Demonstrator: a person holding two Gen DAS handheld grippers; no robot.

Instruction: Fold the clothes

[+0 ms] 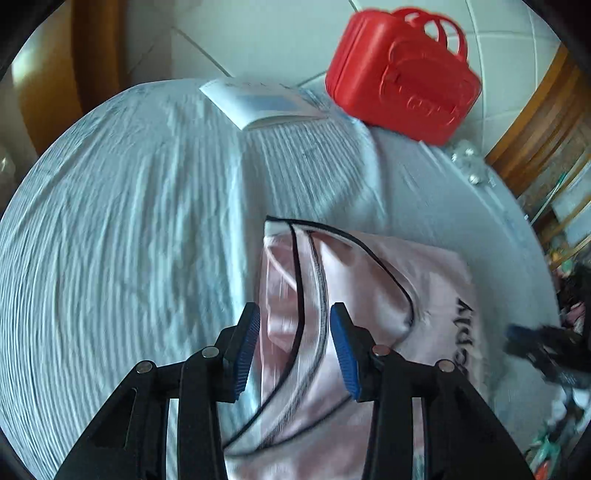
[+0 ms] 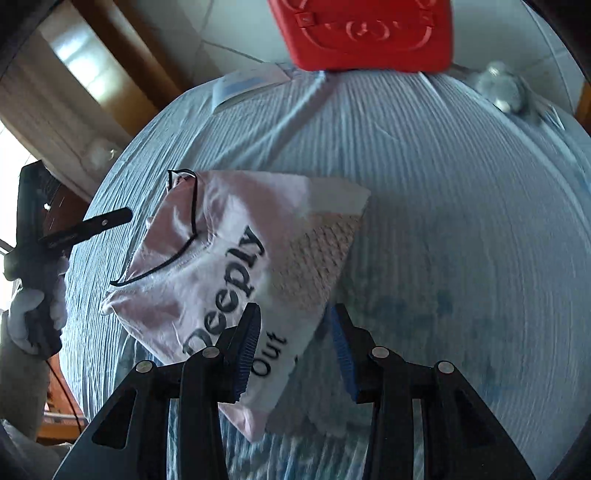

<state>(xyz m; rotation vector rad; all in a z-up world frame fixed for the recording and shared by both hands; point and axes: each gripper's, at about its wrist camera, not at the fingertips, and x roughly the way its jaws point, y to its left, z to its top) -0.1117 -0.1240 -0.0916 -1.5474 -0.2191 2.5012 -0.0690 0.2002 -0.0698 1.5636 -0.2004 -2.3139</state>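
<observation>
A pale pink garment (image 1: 354, 295) with black piping and black lettering lies folded on the light blue striped cloth (image 1: 129, 229). My left gripper (image 1: 294, 343) is open above its neckline edge, fingers apart, holding nothing. In the right wrist view the garment (image 2: 221, 258) shows the word "Deeply" and a knitted pink patch. My right gripper (image 2: 293, 347) is open over the garment's near right edge, empty. The left gripper also shows in the right wrist view (image 2: 74, 230), held in a white-gloved hand at the far left.
A red plastic case (image 1: 402, 74) stands at the far edge of the cloth, also in the right wrist view (image 2: 365, 33). A white booklet (image 1: 258, 101) lies beside it. A shiny crumpled object (image 2: 506, 88) sits far right. Wooden furniture (image 1: 535, 122) surrounds the table.
</observation>
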